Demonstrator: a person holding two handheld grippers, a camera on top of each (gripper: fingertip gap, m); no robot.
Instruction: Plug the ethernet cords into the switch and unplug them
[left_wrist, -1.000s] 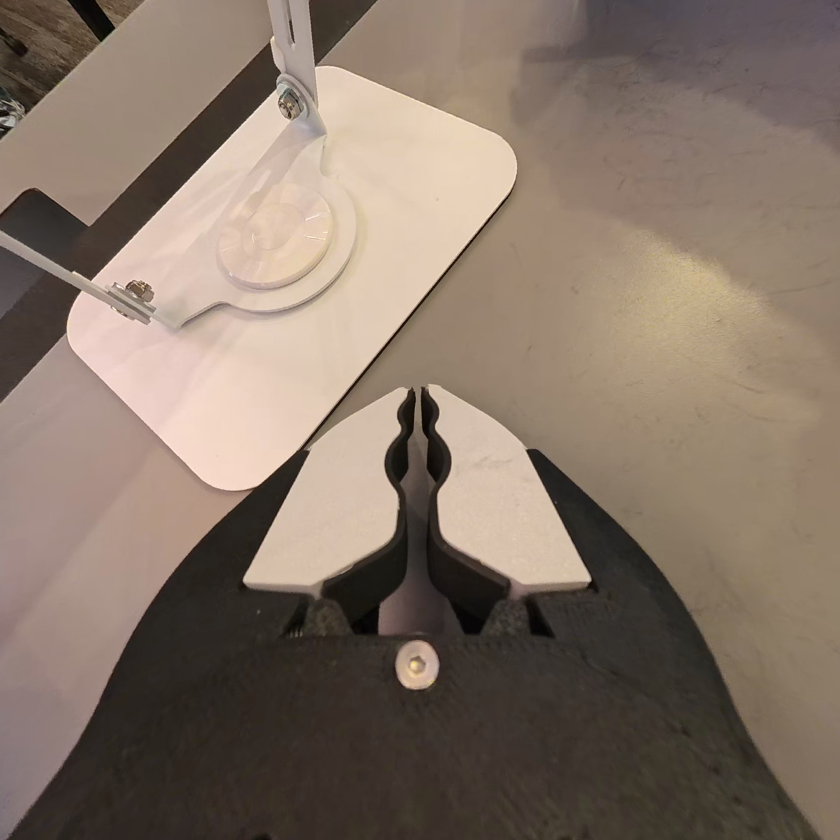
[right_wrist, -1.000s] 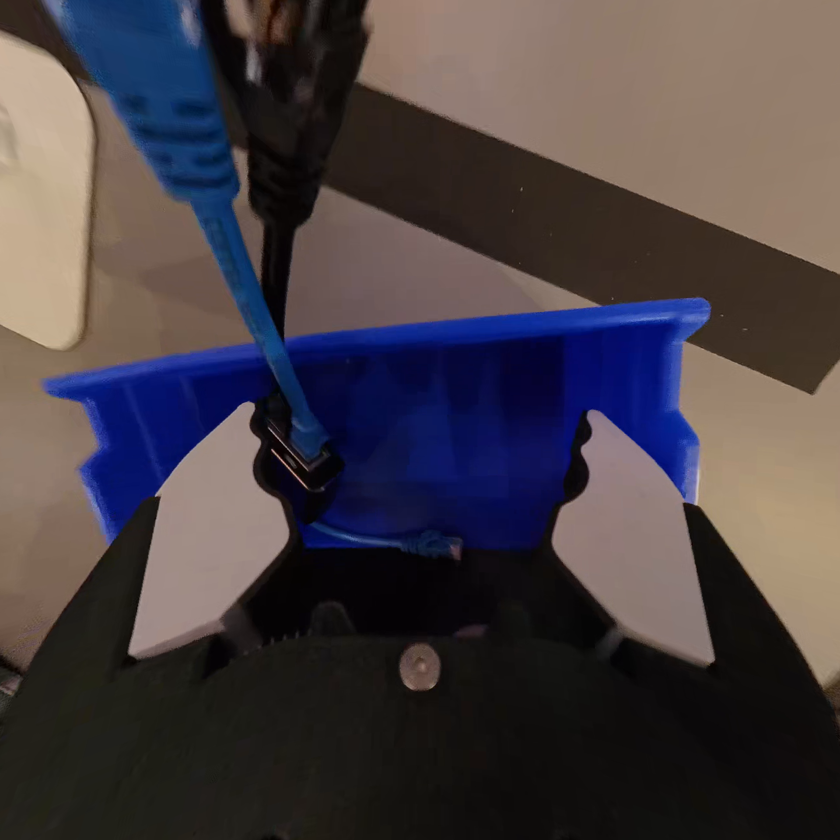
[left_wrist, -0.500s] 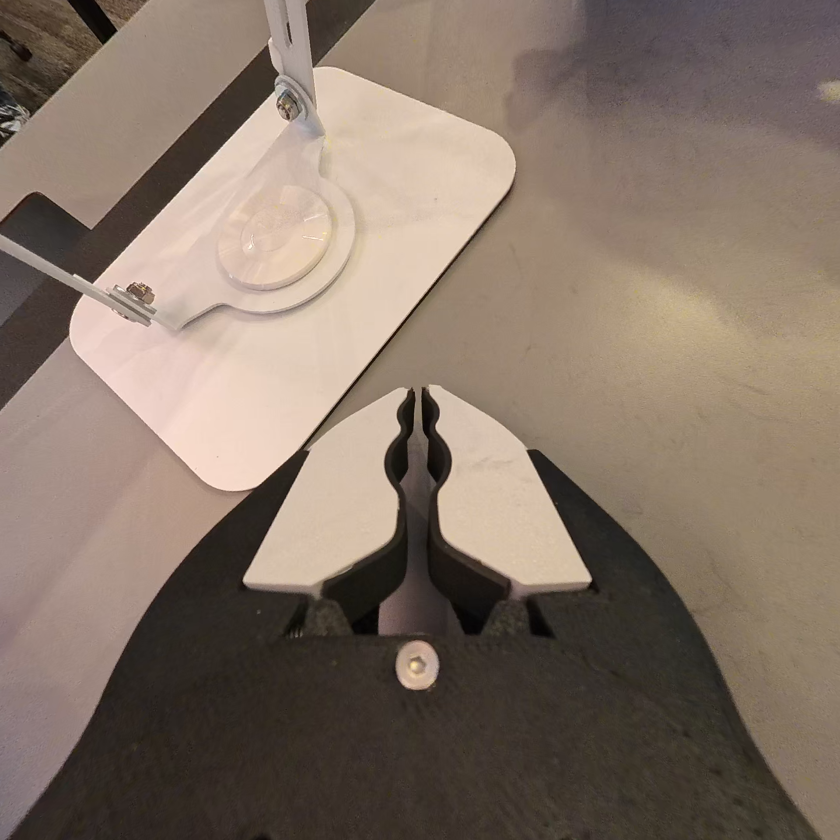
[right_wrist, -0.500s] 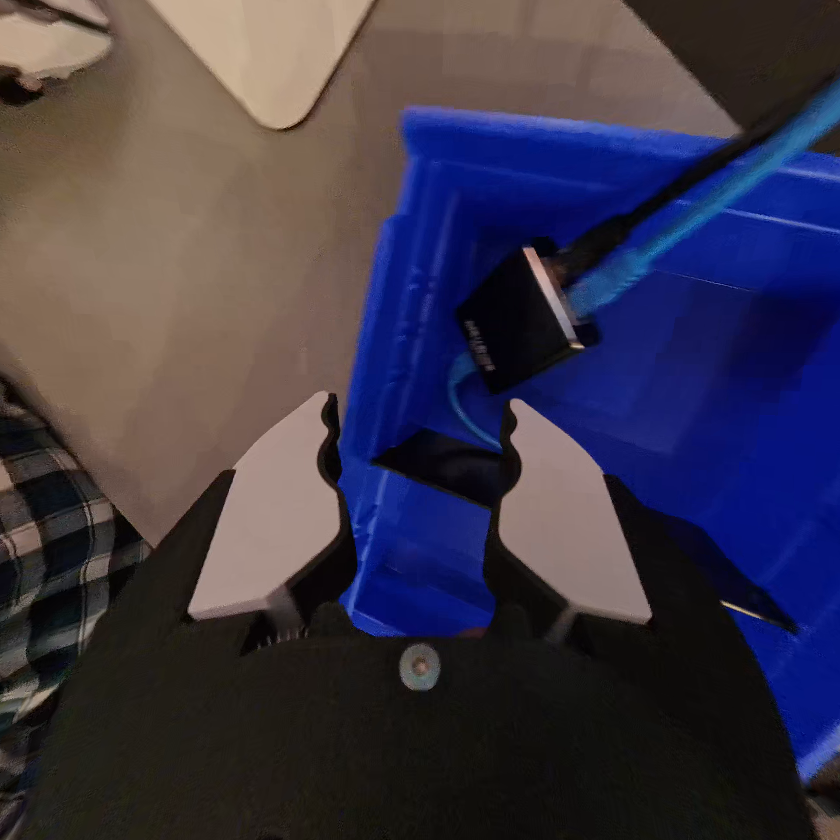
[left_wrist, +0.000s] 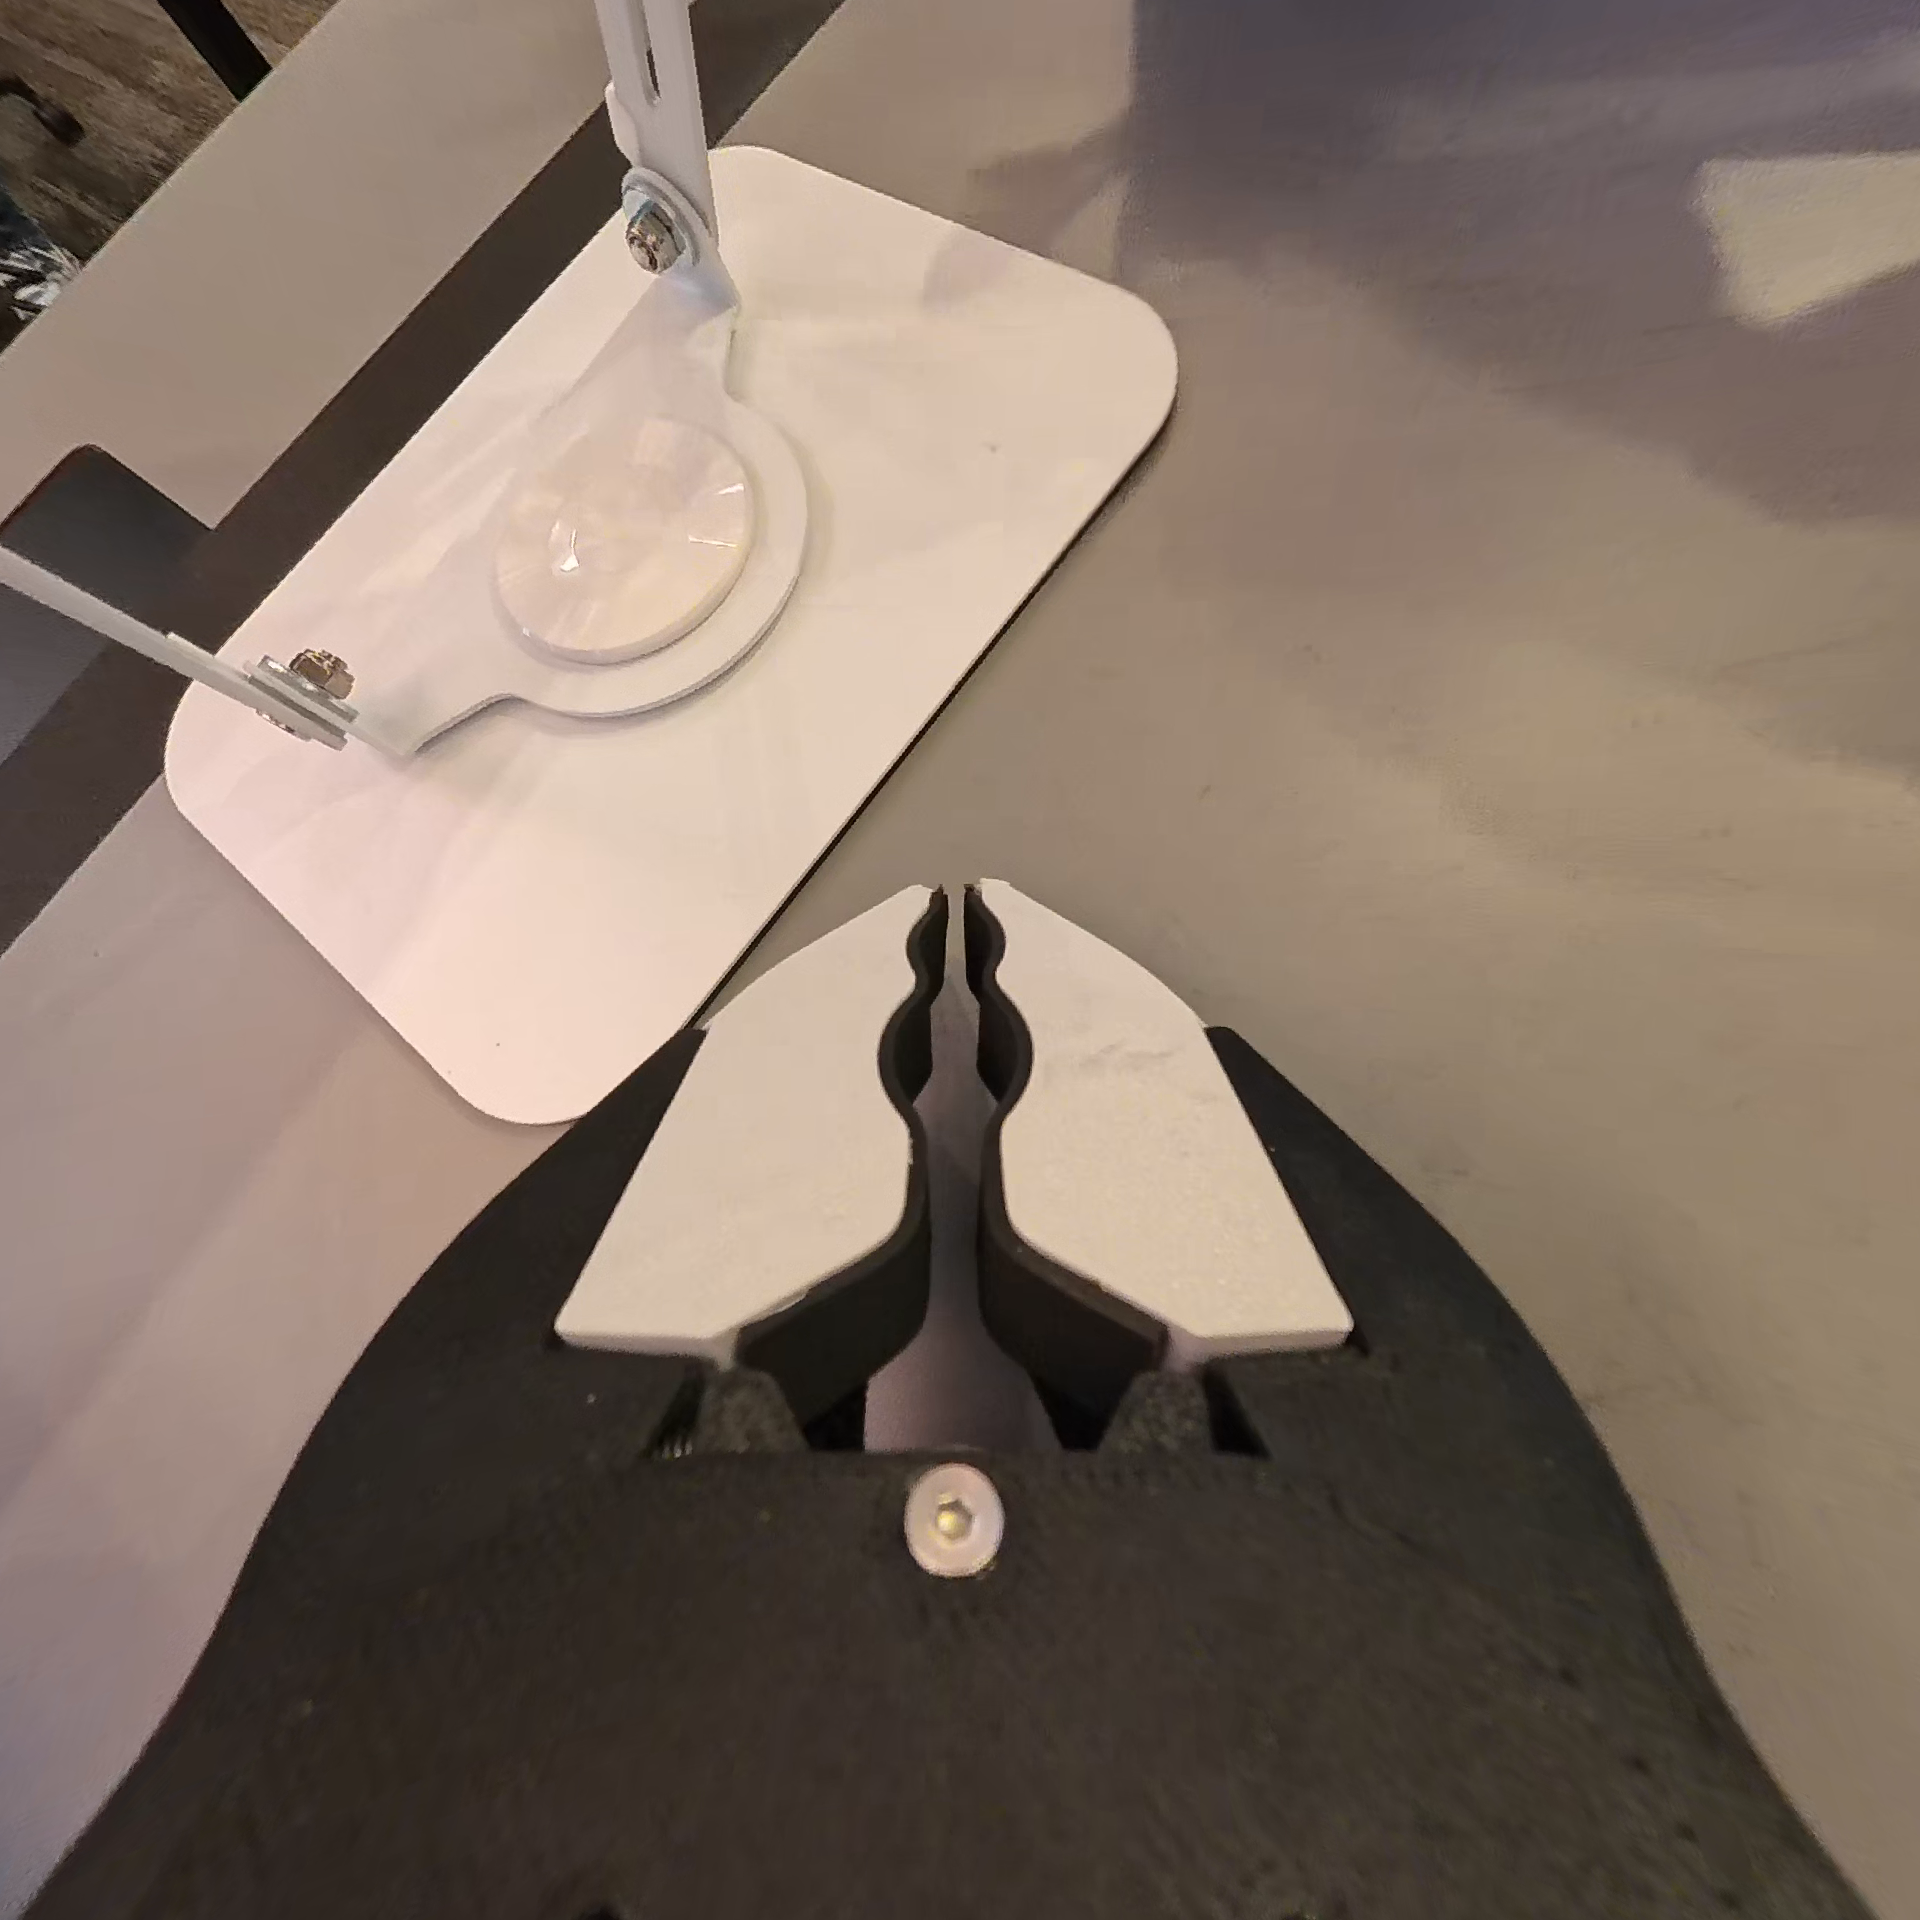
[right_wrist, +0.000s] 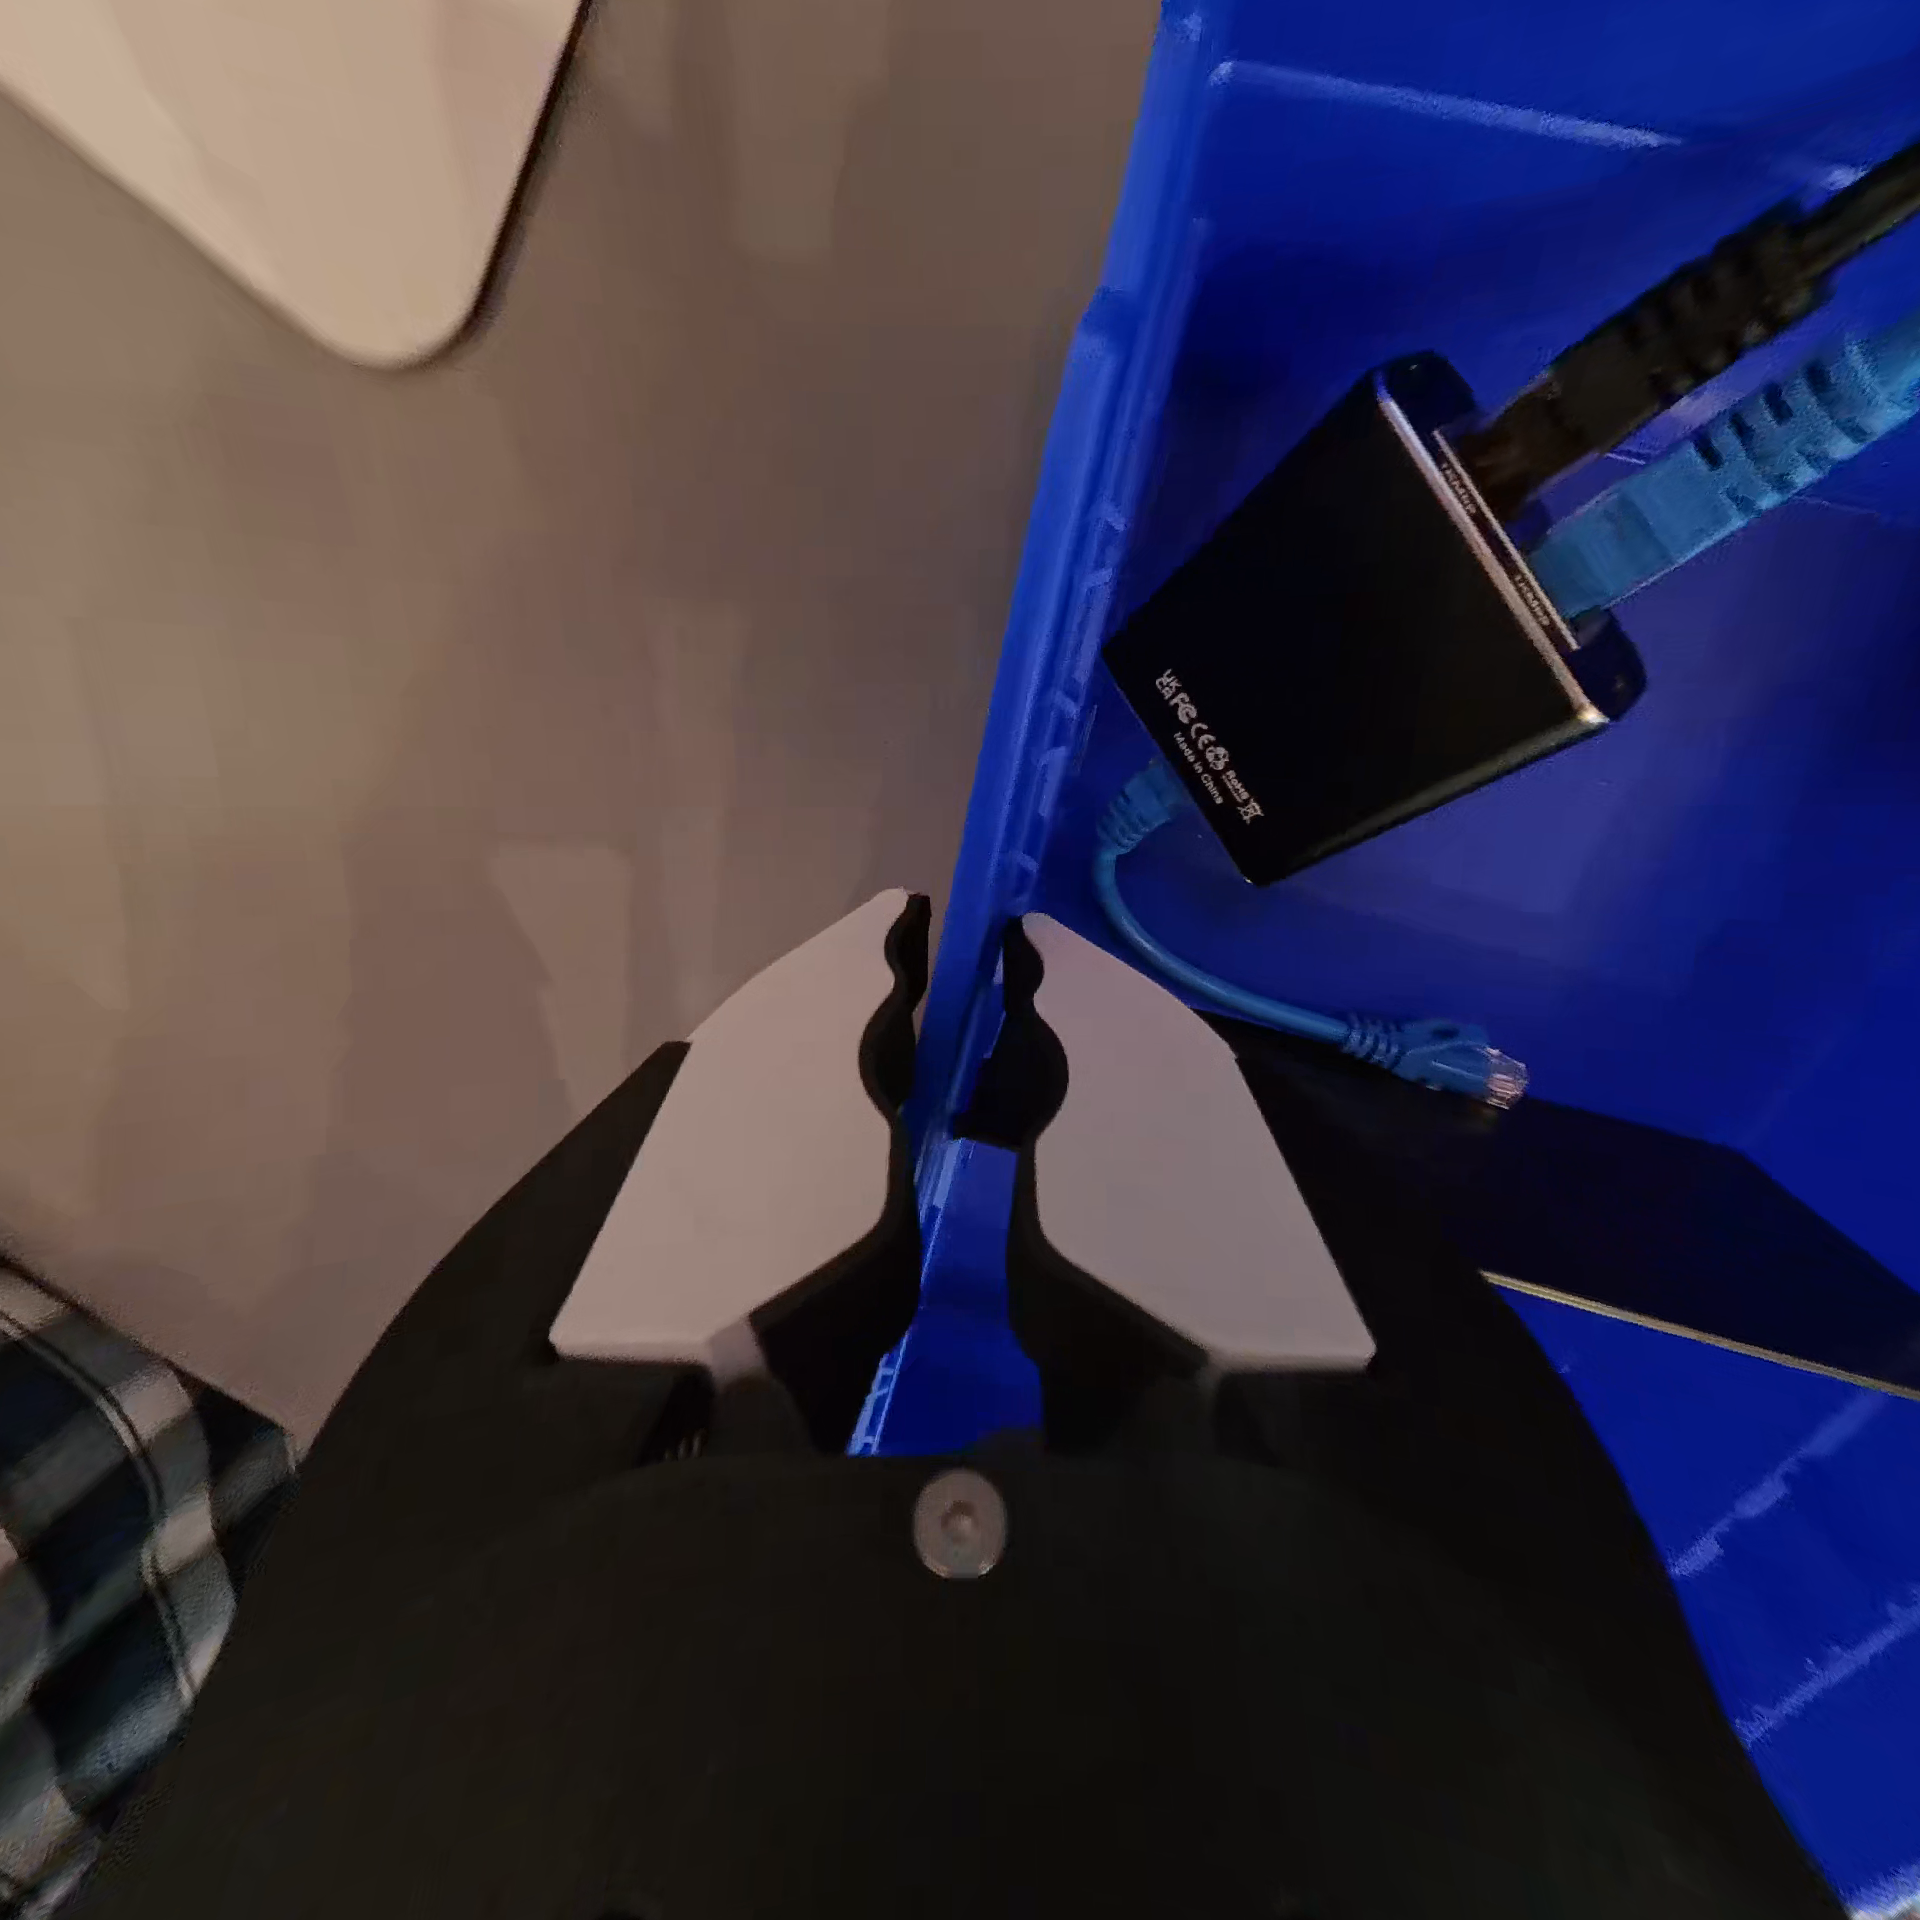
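Switch (right_wrist: 1351, 634), a small black box, lay inside the blue bin (right_wrist: 1351, 156), w/ a black cord (right_wrist: 1662, 322) and a blue cord (right_wrist: 1714, 468) plugged into its far end. A short blue cord (right_wrist: 1195, 977) curled out from under the switch, on the side nearest the bin wall; its clear plug (right_wrist: 1496, 1081) lay loose on the bin floor, not plugged in. Right hand-held gripper (right_wrist: 966, 925) had narrow jaws clamped on the bin wall, one finger outside the bin, one inside, pads against the plastic. Grey surface (right_wrist: 416, 727) lay outside the bin on the outer finger's side; a white plate corner (right_wrist: 364, 208) showed beyond, well apart from the bin. Plaid cloth (right_wrist: 83, 1507) showed at the view's edge, away from the bin.

Left hand-held gripper (left_wrist: 954, 891) was nearly closed w/ nothing between its pads, just beside the white stand base (left_wrist: 623, 831) on the surface. Bin wasn't in that view.
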